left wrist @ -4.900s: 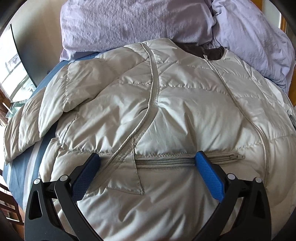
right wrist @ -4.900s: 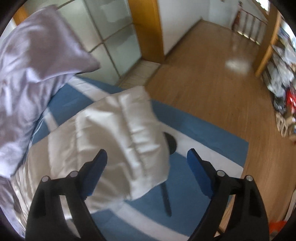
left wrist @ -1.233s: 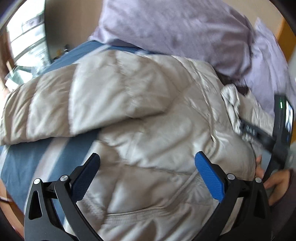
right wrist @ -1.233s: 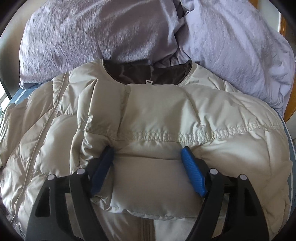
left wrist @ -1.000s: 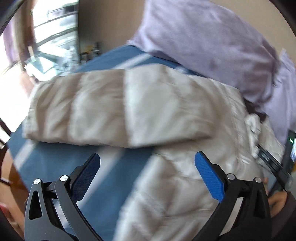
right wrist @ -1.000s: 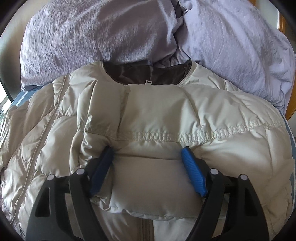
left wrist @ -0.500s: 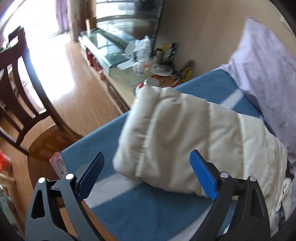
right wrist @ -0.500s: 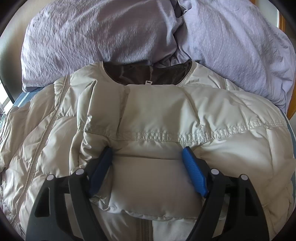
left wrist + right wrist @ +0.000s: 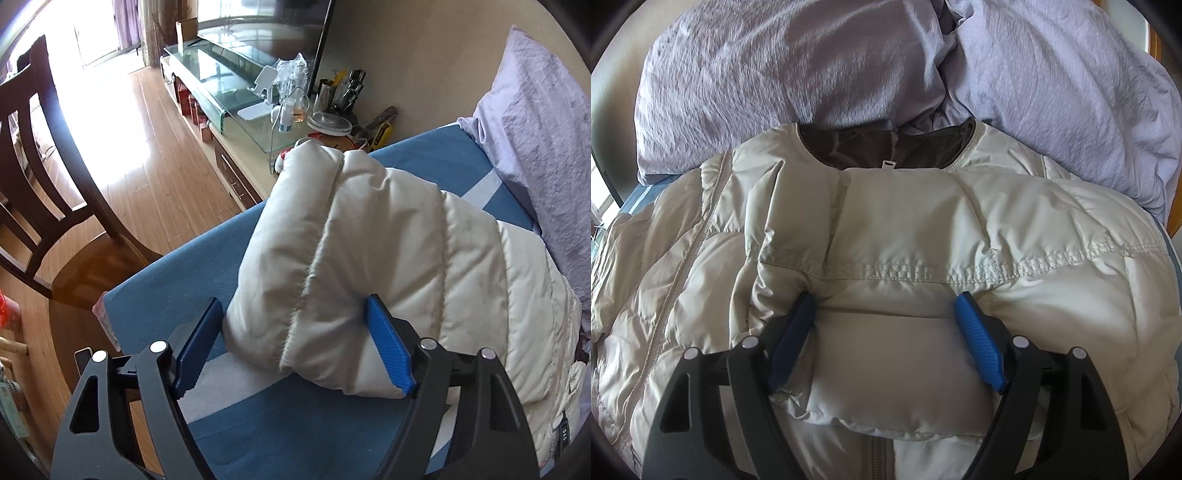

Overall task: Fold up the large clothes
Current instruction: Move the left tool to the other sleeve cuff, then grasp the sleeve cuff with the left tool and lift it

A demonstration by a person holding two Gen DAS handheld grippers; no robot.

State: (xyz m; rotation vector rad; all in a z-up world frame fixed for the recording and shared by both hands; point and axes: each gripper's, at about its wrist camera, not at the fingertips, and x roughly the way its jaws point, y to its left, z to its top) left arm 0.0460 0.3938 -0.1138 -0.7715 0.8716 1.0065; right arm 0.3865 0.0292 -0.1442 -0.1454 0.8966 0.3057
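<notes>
Blue bedding [image 9: 258, 424] carries the work. Nearest, the left gripper [image 9: 295, 347] is closing, its pads already pressed against the outstretched sleeve [image 9: 351, 258] at the cuff (not yet folded in). The right gripper [image 9: 884, 339] is clamped on the other sleeve [image 9: 905, 240], already laid across the jacket [image 9: 683, 295]. Beyond lie the lilac pillows [image 9: 812, 74]. Roughly half remains, it is judged.

Daylight glared off the wooden floor [image 9: 122, 122] at upper left of my left view; both fisheye pictures were sharp, bowed and dark-cornered.
</notes>
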